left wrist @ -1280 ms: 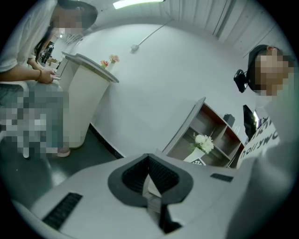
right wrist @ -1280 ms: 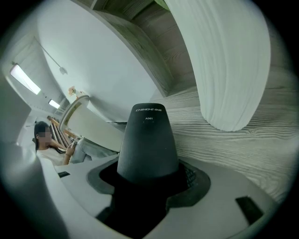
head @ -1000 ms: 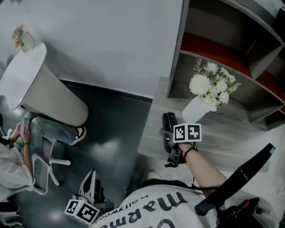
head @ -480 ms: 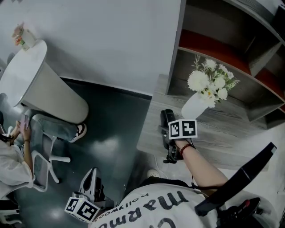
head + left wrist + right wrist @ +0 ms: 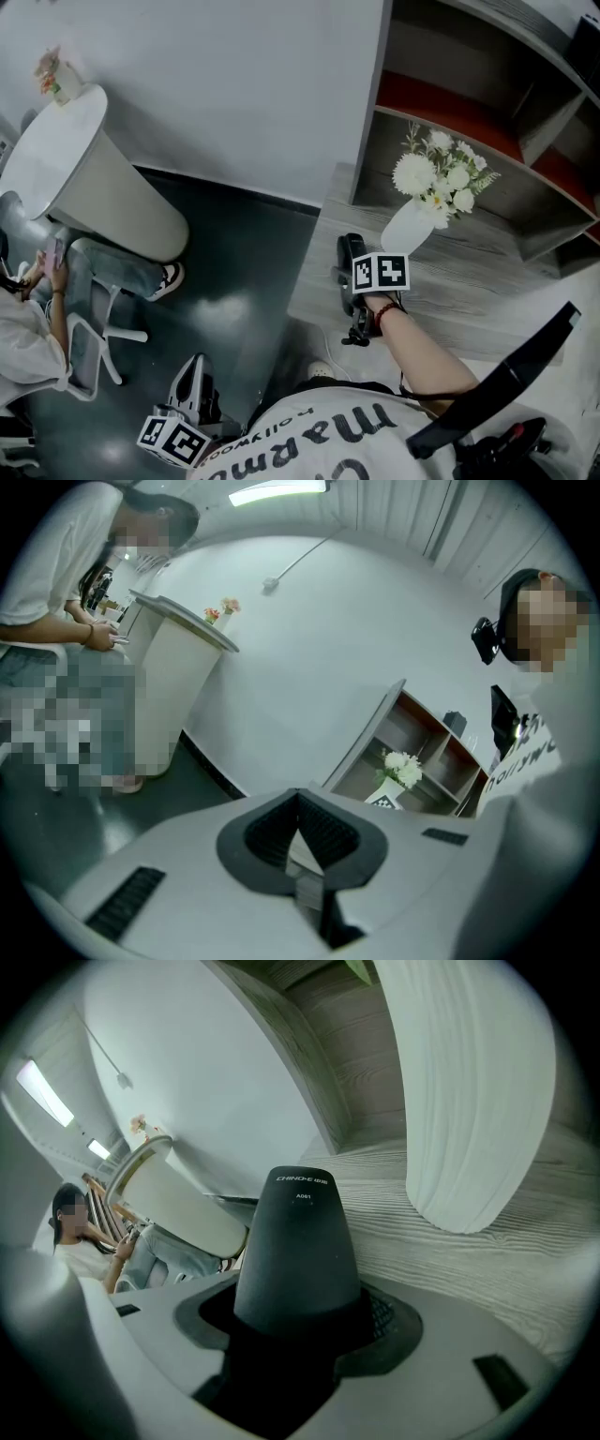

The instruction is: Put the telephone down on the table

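A black telephone handset (image 5: 352, 251) sits in my right gripper (image 5: 361, 284), which is shut on it; the right gripper view shows its tapered black end (image 5: 298, 1241) sticking out past the jaws. It is low over the grey wood table (image 5: 469, 291), near the table's left edge and just left of a white vase (image 5: 409, 230). Whether the handset touches the tabletop (image 5: 487, 1269) I cannot tell. My left gripper (image 5: 192, 380) hangs low over the dark floor, far from the table. Its jaws (image 5: 305, 841) are shut with nothing between them.
White flowers (image 5: 441, 178) stand in the vase (image 5: 469, 1091). A shelf unit (image 5: 487, 122) with red boards backs the table. A white round pedestal table (image 5: 84, 178) and a seated person (image 5: 28, 328) on a white chair are at the far left. A black bar (image 5: 497, 384) crosses the lower right.
My right gripper, with the handset in it, has drifted slightly left and away from me over the table. The left gripper has stayed put.
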Tool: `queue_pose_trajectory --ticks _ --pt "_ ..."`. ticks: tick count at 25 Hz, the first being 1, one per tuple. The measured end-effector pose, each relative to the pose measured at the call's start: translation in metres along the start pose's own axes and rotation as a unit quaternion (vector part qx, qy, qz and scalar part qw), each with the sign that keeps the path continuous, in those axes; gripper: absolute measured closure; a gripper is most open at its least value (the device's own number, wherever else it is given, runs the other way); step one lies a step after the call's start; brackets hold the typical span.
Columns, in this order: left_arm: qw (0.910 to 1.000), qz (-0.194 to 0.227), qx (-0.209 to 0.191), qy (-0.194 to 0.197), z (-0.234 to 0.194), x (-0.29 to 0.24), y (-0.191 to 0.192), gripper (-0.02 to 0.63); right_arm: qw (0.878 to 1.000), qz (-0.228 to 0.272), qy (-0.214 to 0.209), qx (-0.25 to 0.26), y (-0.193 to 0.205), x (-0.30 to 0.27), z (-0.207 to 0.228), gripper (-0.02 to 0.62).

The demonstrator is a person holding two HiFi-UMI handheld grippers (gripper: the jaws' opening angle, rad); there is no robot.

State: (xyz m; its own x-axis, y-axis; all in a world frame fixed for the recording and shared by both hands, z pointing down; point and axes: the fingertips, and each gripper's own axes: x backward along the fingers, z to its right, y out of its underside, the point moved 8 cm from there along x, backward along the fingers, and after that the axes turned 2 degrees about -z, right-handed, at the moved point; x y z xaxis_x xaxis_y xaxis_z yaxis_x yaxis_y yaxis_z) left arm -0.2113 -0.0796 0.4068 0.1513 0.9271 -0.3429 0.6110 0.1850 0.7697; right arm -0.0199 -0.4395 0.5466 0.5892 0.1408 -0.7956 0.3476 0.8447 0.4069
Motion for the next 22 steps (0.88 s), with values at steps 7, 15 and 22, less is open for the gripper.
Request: queue_pose_trajectory --ticks 7,15,22 --pt "1.0000 0.006 0.000 -0.003 -0.0029 0.0025 0.0008 0.597 1.000 -0.014 0.014 0.018 -0.0015 -0.0025 -0.0027 0.310" --pt "0.9999 0.010 -0.002 0.006 0.0001 0.0015 0.0028 0.597 0.999 -0.024 0.021 0.035 -0.0015 -0.0029 -0.0047 0.308" --pt "0.9999 0.016 -0.001 0.002 -0.0031 0.0075 0.0006 0.597 0.997 -0.035 0.036 0.057 -0.0013 -0.0041 -0.0084 0.308"
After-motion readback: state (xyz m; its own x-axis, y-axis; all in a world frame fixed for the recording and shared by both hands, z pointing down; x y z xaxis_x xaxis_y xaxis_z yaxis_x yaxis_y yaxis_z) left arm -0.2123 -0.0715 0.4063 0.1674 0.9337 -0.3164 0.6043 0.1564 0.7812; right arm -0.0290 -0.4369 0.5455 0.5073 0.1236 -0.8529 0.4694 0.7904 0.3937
